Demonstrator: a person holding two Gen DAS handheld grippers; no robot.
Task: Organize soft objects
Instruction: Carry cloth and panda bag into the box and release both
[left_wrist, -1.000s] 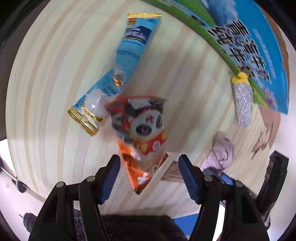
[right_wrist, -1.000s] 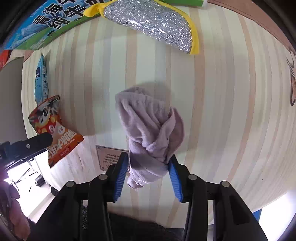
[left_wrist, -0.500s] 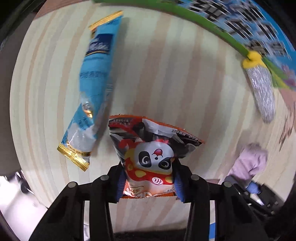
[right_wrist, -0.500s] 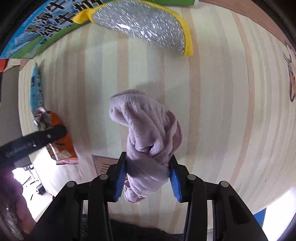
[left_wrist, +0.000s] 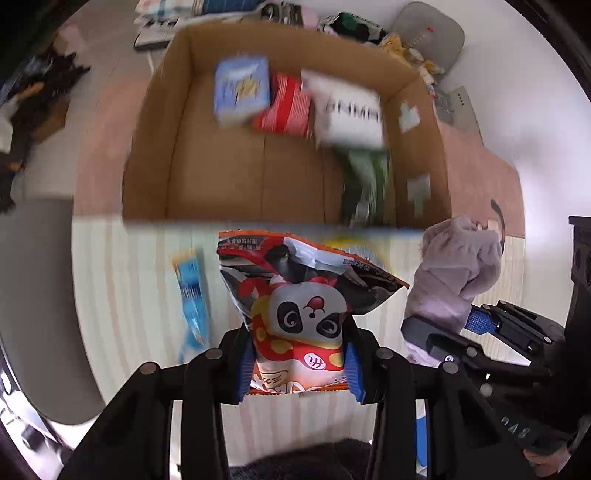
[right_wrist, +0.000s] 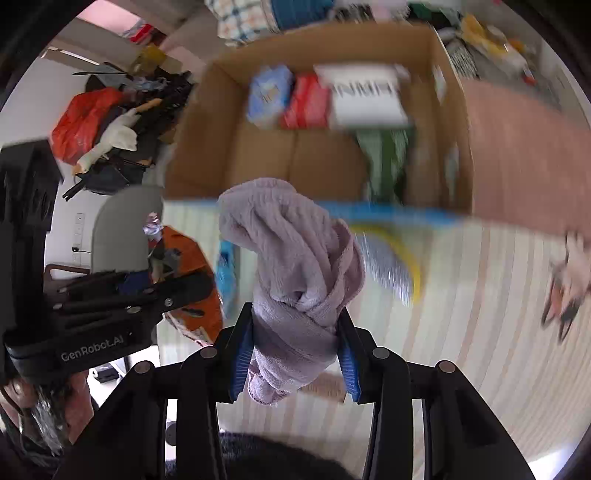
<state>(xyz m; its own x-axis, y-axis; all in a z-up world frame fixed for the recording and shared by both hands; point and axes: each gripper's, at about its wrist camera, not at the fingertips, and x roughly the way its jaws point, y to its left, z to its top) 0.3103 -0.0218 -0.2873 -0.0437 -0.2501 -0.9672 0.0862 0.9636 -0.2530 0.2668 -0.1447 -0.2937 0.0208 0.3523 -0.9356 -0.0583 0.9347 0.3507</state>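
My left gripper (left_wrist: 297, 363) is shut on a red and orange panda snack bag (left_wrist: 301, 306) and holds it up above the striped table. My right gripper (right_wrist: 293, 363) is shut on a bunched lilac towel (right_wrist: 295, 266), also lifted. The towel shows at the right of the left wrist view (left_wrist: 454, 273), and the snack bag at the left of the right wrist view (right_wrist: 192, 269). An open cardboard box (left_wrist: 221, 173) stands beyond the table's far edge and holds a blue pack, a red pack, a white pack and something green.
A blue snack tube (left_wrist: 190, 295) and a silver and yellow scouring pad (right_wrist: 391, 266) lie on the striped table (right_wrist: 480, 295). Clutter of clothes and bags (right_wrist: 107, 122) lies on the floor at the left. A pink mat (right_wrist: 517, 155) lies right of the box.
Both grippers have lifted their loads off the table and tilted up, so the cardboard box beyond the table has come into view. The left gripper closed on the snack bag a second ago.
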